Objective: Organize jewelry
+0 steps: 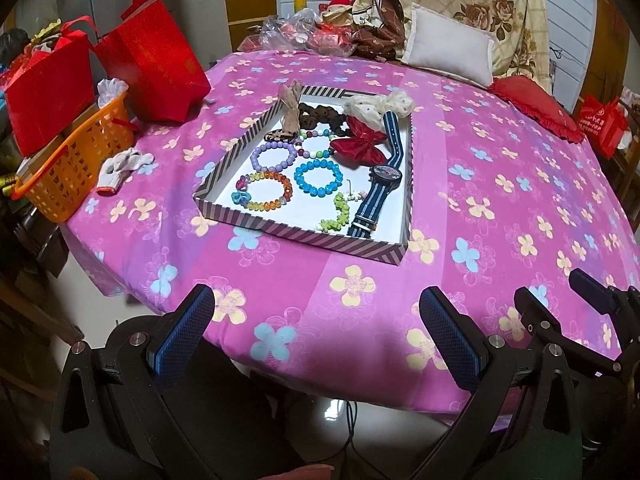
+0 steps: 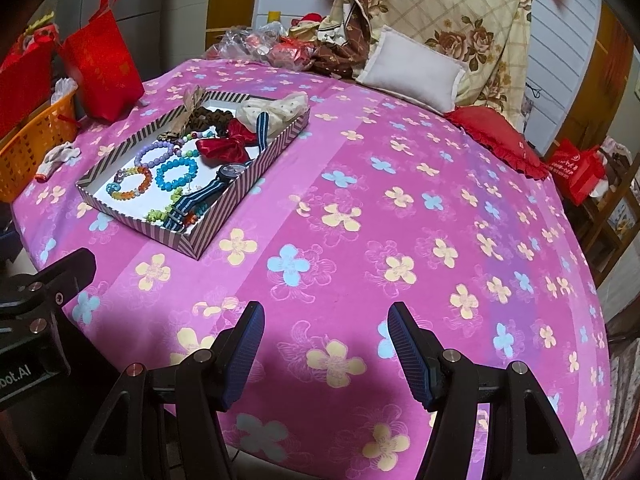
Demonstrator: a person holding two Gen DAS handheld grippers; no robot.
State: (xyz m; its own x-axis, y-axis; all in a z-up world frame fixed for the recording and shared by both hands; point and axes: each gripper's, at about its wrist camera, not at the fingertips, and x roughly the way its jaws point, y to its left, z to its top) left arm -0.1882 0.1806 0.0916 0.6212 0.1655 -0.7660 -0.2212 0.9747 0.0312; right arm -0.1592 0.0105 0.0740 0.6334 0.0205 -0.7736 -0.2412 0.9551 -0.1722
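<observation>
A striped shallow box (image 1: 304, 240) (image 2: 248, 184) sits on the pink flowered tablecloth. Inside lie a blue bead bracelet (image 1: 319, 178) (image 2: 177, 174), a purple one (image 1: 269, 157), a rainbow one (image 1: 262, 193) (image 2: 129, 185), a green one (image 1: 339, 213), a striped-strap watch (image 1: 385, 174) (image 2: 224, 178), a red bow (image 1: 358, 145) (image 2: 224, 148), and brown and cream scrunchies. My left gripper (image 1: 316, 312) hangs open near the table's front edge, short of the box, nothing between its fingers. My right gripper (image 2: 326, 320) is open too, over bare cloth to the right of the box.
An orange basket (image 1: 68, 168) (image 2: 28, 148), red gift bags (image 1: 156, 64) (image 2: 102, 64) and a white glove (image 1: 120, 166) stand at the left. Cushions (image 1: 448, 50) (image 2: 412, 70), crumpled plastic and fabric crowd the far edge. A red frilled pillow (image 2: 496, 140) lies at right.
</observation>
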